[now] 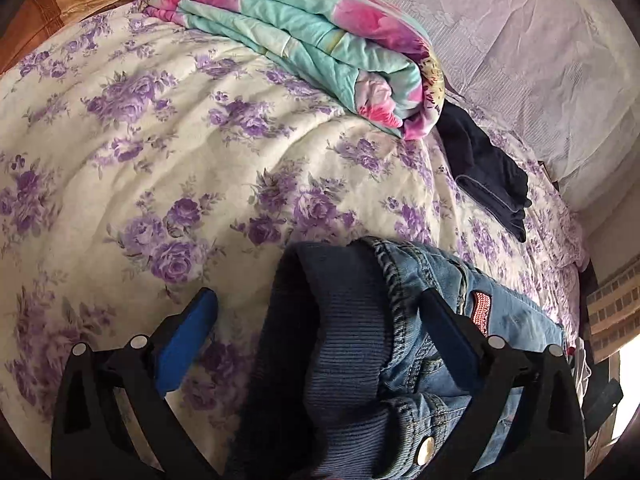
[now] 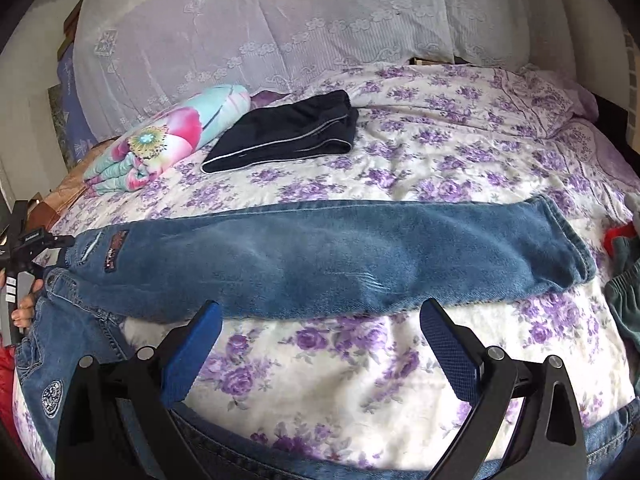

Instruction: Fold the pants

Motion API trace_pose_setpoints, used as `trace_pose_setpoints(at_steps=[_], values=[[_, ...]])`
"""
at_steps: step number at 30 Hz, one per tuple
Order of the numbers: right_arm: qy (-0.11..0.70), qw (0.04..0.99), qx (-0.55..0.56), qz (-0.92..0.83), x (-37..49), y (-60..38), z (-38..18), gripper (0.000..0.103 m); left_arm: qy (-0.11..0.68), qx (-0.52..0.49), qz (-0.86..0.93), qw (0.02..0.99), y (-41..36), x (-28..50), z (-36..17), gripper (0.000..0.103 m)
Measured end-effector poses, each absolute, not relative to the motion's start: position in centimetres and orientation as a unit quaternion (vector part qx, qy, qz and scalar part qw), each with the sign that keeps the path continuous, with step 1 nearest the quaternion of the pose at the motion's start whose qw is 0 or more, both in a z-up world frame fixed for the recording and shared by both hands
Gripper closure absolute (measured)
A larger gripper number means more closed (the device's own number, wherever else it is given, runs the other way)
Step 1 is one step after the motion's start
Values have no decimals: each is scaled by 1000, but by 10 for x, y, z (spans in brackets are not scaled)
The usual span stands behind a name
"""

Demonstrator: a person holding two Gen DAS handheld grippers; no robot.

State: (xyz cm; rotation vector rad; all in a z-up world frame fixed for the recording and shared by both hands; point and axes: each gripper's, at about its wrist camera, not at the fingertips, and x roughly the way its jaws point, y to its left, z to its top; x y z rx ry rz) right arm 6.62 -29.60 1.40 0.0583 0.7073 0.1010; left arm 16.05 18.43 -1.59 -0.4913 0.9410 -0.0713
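Left wrist: jeans point(image 1: 432, 300), unreadable red patch point(image 1: 480, 312)

jeans point(image 2: 320, 256) lie on bed point(image 2: 400, 360), folded trousers point(image 2: 288, 132) behind.

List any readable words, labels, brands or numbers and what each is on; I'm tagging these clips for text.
None can be read.
Red patch on the jeans: lettering too blurred to read.
Round badge lower on the jeans: pattern only, illegible.
Small label on the left gripper's body, seen at the left edge of the right wrist view: too small to read.
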Motion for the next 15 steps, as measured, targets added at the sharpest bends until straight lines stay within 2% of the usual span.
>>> trace_pose_setpoints(at_steps=[3,6,7,8,9,11,15], values=[[342,935,27,87,76,-283,24,3,451,-195,-62,869,167,164,-13,5],[343,930,14,131,93,-268,37,3,453,-203,-89,864,165,170,-15,5],[345,927,3,149,100,-262,43,3,453,-214,-98,860,168,173,-15,8],[346,924,-14,164,107,-257,47,3,451,-222,-103,858,170,173,-16,18],[344,922,-36,174,114,-252,51,3,451,-225,-104,857,172,175,-16,19],[345,913,-89,199,132,-243,54,3,447,-217,-93,863,171,173,-15,30],[379,888,-157,208,173,-240,45,3,440,-216,-86,867,174,171,-13,38]])
